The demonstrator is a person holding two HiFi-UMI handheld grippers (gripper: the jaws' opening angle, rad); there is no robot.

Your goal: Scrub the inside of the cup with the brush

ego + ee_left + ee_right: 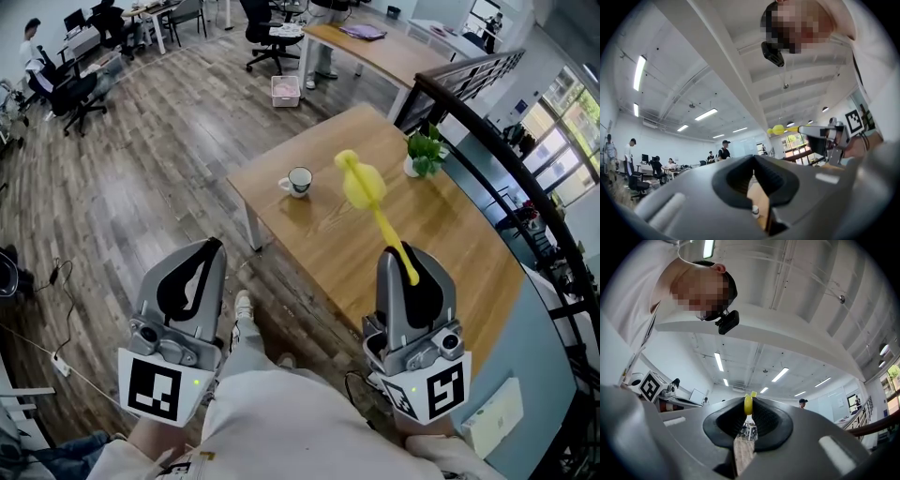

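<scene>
A white cup [299, 182] with a dark inside stands near the left corner of the wooden table [441, 244]; it shows small through the left jaws as cup [755, 211]. My right gripper [409, 257] is shut on the handle of a yellow brush [364, 186], whose bulbous head hovers above the table to the right of the cup. In the right gripper view the brush handle [748, 404] sits pinched between the pads. My left gripper [212, 247] is shut with nothing in it, held low over the floor left of the table. The brush [778, 129] also appears in the left gripper view.
A small potted plant [425, 153] stands at the table's far right edge. A dark railing [506, 164] runs along the right side. Office chairs [80, 94], further desks and people are in the background on the wood floor. A white bin [285, 90] stands beyond the table.
</scene>
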